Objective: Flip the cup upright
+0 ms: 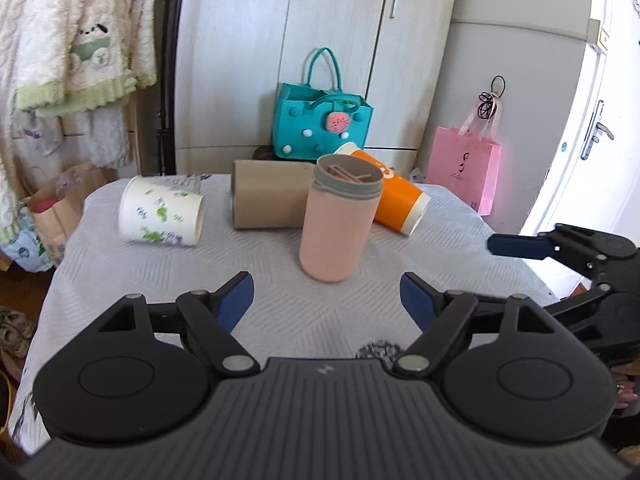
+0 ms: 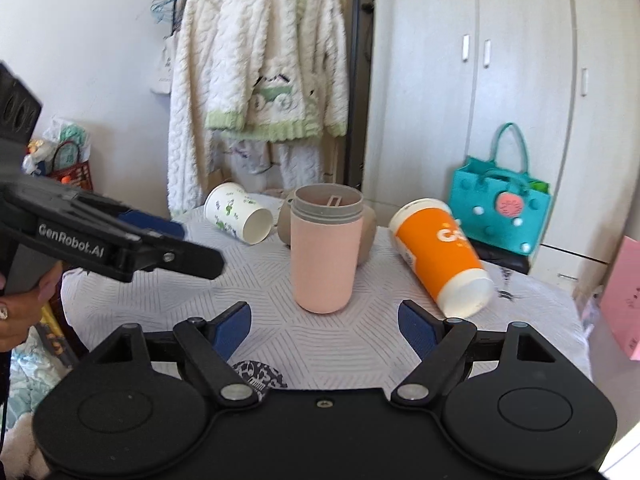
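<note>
A pink cup with a grey threaded rim [image 1: 334, 224] [image 2: 325, 252] stands upright in the middle of the table, mouth up. A white floral paper cup [image 1: 162, 211] [image 2: 239, 218], a beige cup [image 1: 270, 199] [image 2: 366, 236] and an orange cup [image 1: 394, 196] [image 2: 442, 254] lie on their sides behind and beside it. My left gripper [image 1: 327, 300] is open and empty, just in front of the pink cup. My right gripper [image 2: 324, 328] is open and empty, also short of the pink cup. It shows at the right edge of the left wrist view [image 1: 516, 246].
The table has a pale patterned cloth [image 1: 160, 280] [image 2: 180, 296]. A teal bag [image 1: 320, 124] [image 2: 500, 204] and a pink paper bag [image 1: 464, 168] stand behind the table by white cupboards. A fleece robe [image 2: 260, 72] hangs at the back left.
</note>
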`<state>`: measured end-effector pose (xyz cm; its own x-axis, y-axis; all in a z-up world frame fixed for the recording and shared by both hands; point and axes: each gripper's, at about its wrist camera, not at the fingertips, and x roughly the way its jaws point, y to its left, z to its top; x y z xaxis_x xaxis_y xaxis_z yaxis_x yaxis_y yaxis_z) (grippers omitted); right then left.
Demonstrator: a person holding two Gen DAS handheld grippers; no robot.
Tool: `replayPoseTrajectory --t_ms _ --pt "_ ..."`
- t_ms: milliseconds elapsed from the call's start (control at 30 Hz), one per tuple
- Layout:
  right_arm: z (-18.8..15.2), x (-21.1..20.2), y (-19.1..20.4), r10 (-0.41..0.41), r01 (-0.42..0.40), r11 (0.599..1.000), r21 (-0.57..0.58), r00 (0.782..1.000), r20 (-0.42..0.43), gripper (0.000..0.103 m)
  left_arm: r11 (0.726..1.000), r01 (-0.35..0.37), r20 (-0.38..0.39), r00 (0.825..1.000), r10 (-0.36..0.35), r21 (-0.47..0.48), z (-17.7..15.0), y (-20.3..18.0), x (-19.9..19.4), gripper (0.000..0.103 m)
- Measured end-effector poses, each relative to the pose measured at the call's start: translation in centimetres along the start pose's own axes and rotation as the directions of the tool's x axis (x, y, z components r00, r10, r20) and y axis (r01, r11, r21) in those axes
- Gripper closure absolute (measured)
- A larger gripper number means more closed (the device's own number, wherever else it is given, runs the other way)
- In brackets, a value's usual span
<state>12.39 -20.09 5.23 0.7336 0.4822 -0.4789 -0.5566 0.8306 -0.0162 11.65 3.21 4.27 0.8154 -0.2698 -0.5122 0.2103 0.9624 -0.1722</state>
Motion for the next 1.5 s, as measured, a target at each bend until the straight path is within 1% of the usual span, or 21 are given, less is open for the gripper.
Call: replayPoseTrajectory --t_ms 100,200,267,400,567,600,633,667,767,833,900,1000,1067,1133,1200,1333,1367,1433,1500 --pt "-0.5 -1.4 0.3 -0.016 0.015 1.0 0.026 0.999 0.028 0.019 1.0 0.007 0.001 1.0 -0.007 -0.008 -0.6 0.0 -1.2 0.018" --pt "-1.0 -2.3 0.9 -0.047 0.045 0.998 0.034 0.997 0.053 0.018 1.0 0.007 0.01 1.0 -0.006 -0.017 -1.1 -0.1 -2.3 0.016" --pt "-1.5 -2.9 1.2 -0.065 0.061 0.997 0.051 0.996 0.064 0.018 0.999 -0.002 0.022 1.0 0.003 -0.036 -1.5 0.0 -2.9 0.016" --pt "-2.3 -4.2 1.4 -0.096 0.087 0.992 0.096 0.991 0.095 0.018 0.999 -0.032 0.041 0.999 0.033 -0.035 -2.7 0.0 -4.0 0.016" --pt "-3.1 -5.3 1.8 -0.183 0.165 0.976 0.142 0.976 0.122 0.016 0.998 -0.046 0.029 0.998 0.048 -0.053 -3.8 0.0 -4.3 0.016" --pt "-3.3 -5.6 1.8 -0.197 0.176 0.971 0.163 0.973 0.123 0.014 0.997 -0.053 0.03 0.998 0.055 -0.063 -3.9 -0.1 -4.3 0.016" --pt "-3.5 -5.8 1.8 -0.211 0.188 0.966 0.18 0.97 0.119 0.011 0.996 -0.06 0.034 0.997 0.063 -0.072 -4.0 -0.1 -4.3 0.014" --pt "-3.8 -5.9 1.9 -0.228 0.206 0.961 0.184 0.968 0.107 0.006 0.995 -0.062 0.044 0.997 0.065 -0.077 -4.1 -0.2 -4.4 0.01" --pt "-4.5 -5.9 2.3 -0.297 0.278 0.944 0.177 0.951 0.087 0.006 0.995 -0.058 0.085 0.994 0.065 -0.083 -4.4 -0.5 -4.6 0.003" --pt "-4.9 -6.1 2.7 -0.309 0.292 0.943 0.158 0.947 0.089 0.001 0.994 -0.072 0.096 0.992 0.08 -0.078 -4.6 -0.8 -4.8 0.0" --pt "-5.1 -6.1 3.1 -0.319 0.304 0.941 0.147 0.943 0.094 0.0 0.992 -0.095 0.093 0.99 0.102 -0.084 -4.8 -0.9 -4.8 0.0" --pt "-5.3 -5.9 3.4 -0.348 0.336 0.93 0.151 0.935 0.065 0.0 0.985 -0.126 0.056 0.989 0.134 -0.12 -5.1 -0.6 -4.4 0.0" --pt "-5.4 -5.7 3.5 -0.368 0.356 0.922 0.149 0.928 0.061 0.0 0.979 -0.147 0.036 0.987 0.154 -0.14 -5.4 -0.3 -4.2 0.0" --pt "-5.6 -5.4 3.7 -0.383 0.372 0.917 0.144 0.922 0.055 0.0 0.972 -0.184 0.03 0.981 0.191 -0.144 -5.7 -0.1 -4.0 0.0" --pt "-5.8 -5.2 3.8 -0.383 0.373 0.916 0.151 0.923 0.046 0.0 0.964 -0.218 0.022 0.974 0.224 -0.155 -6.0 0.1 -4.0 0.0" --pt "-6.0 -5.0 3.8 -0.382 0.371 0.913 0.171 0.923 0.038 0.0 0.953 -0.244 0.009 0.968 0.25 -0.179 -6.3 0.7 -4.1 0.0" --pt "-6.0 -5.0 3.8 -0.386 0.374 0.91 0.179 0.922 0.039 0.0 0.95 -0.258 0.018 0.964 0.265 -0.173 -6.4 0.8 -4.2 0.0" --pt "-5.9 -4.9 4.0 -0.394 0.381 0.906 0.185 0.919 0.035 0.0 0.941 -0.303 0.022 0.951 0.31 -0.149 -6.5 0.6 -4.1 0.0" --pt "-5.8 -4.7 4.0 -0.399 0.388 0.903 0.185 0.916 0.029 0.0 0.937 -0.324 0.009 0.945 0.327 -0.131 -6.5 0.7 -4.0 0.0"
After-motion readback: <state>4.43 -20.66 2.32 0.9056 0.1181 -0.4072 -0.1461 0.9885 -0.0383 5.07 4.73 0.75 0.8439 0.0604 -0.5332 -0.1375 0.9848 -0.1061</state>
